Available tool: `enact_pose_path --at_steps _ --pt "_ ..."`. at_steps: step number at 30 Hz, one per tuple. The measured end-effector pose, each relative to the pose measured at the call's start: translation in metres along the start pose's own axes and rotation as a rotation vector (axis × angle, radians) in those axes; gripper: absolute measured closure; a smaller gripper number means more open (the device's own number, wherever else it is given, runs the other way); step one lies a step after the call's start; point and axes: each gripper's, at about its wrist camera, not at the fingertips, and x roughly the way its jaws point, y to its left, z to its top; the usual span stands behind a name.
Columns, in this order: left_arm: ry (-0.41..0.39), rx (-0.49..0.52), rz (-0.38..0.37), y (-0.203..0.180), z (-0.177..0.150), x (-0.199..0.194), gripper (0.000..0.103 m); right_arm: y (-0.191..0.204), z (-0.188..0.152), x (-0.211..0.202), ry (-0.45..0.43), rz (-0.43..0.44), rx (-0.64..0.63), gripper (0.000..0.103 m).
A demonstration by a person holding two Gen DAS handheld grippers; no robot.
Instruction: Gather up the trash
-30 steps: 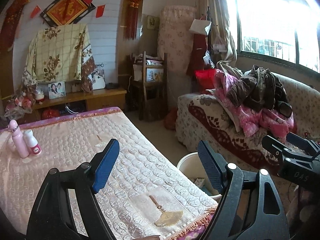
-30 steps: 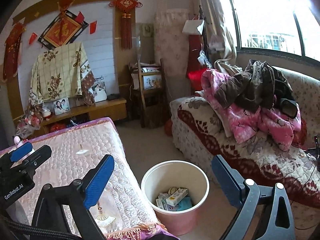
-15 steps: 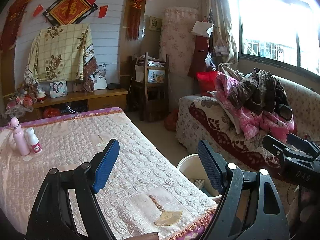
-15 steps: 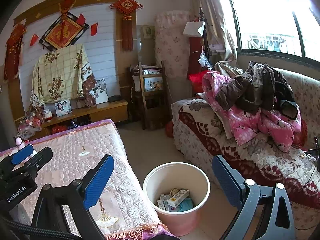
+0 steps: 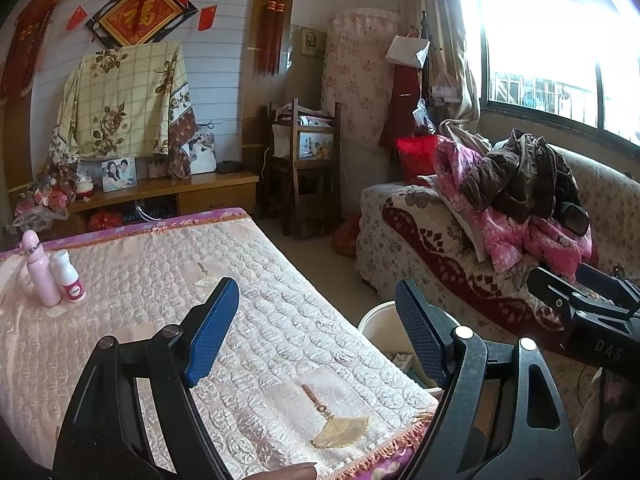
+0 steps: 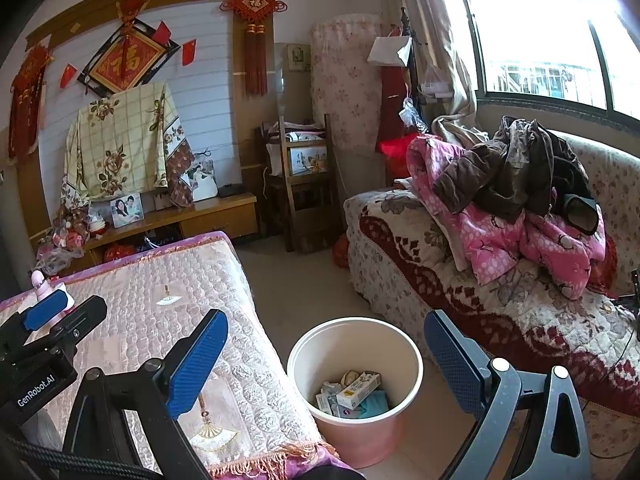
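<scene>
A round pink-and-white trash bin stands on the floor between the table and the sofa, holding several small boxes and wrappers. In the left wrist view only its rim shows behind a finger. My right gripper hangs open above and in front of the bin, nothing between its blue pads. Over the table's near corner my left gripper is open and empty too. Two small bottles, a pink one and a white one, stand at the table's far left.
The table wears a quilted pink cloth with a fringe. A sofa heaped with clothes lies to the right under the window. A low wooden cabinet and a wooden chair stand against the far wall.
</scene>
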Motion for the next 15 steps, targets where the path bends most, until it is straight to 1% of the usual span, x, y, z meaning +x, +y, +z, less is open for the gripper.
enact_pose_path --at_steps 15 --pt "0.001 0.018 0.014 -0.0012 -0.0075 0.0028 0.023 -0.0014 -0.0022 0.0032 0.008 -0.002 -0.001 0.005"
